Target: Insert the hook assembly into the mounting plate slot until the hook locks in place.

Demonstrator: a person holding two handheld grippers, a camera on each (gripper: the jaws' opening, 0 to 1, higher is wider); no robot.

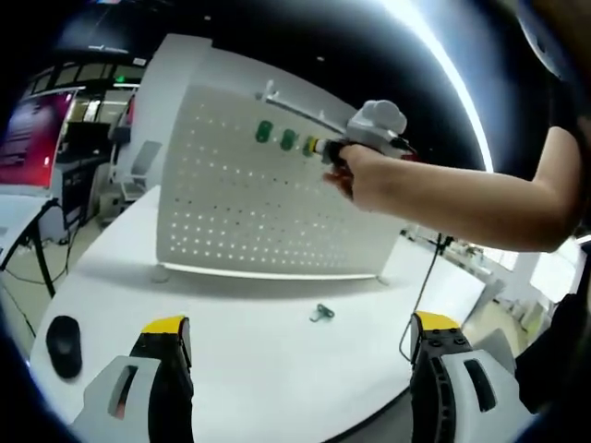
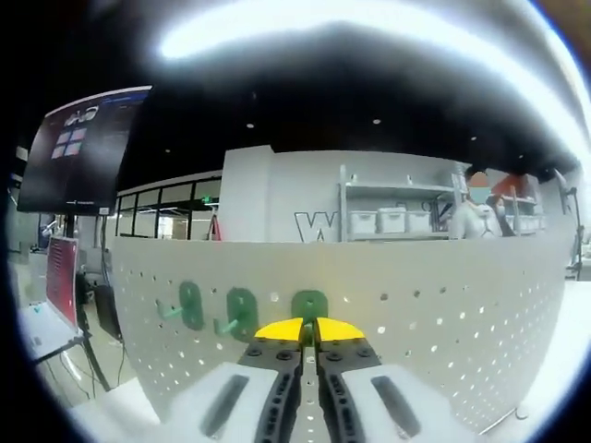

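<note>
Hook assembly: a green hook (image 2: 309,305) is sitting against the face of the white pegboard mounting plate (image 2: 416,305), right at the tips of the right tool (image 2: 308,329); its upper tab is showing above the yellow jaw tips.
Right tool: the jaws are standing clenched, tips meeting just under the green tab; they appear to be gripping the hook, though the contact itself is hidden behind the tips.
Neighbouring hooks: two further green hooks (image 2: 191,305) and (image 2: 242,312) are hanging on the plate beside the one being worked, each with a prong projecting outward.
Left gripper view: the right tool (image 1: 323,149) is reaching in with the person's hand (image 1: 369,175), pressing toward the upper part of the mounting plate (image 1: 240,212), next to two green hooks (image 1: 264,132).
Left tool: the left tool (image 1: 300,332) is standing released, jaws wide apart, holding nothing, hovering over the white bench (image 1: 268,351).
Spare part: a small green hook (image 1: 320,314) is lying loose on the bench in front of the plate.
Bystander item: a dark computer mouse (image 1: 64,346) is resting near the bench edge.
Progress: judged as late in the insertion; two hooks are looking seated, the third is at the plate but locking is not confirmable.
Remaining: seating the hook until it locks, then releasing.
Hidden or unclear: the slot and the hook's rear tabs are covered by the jaws; the plate's right end is cut off.
</note>
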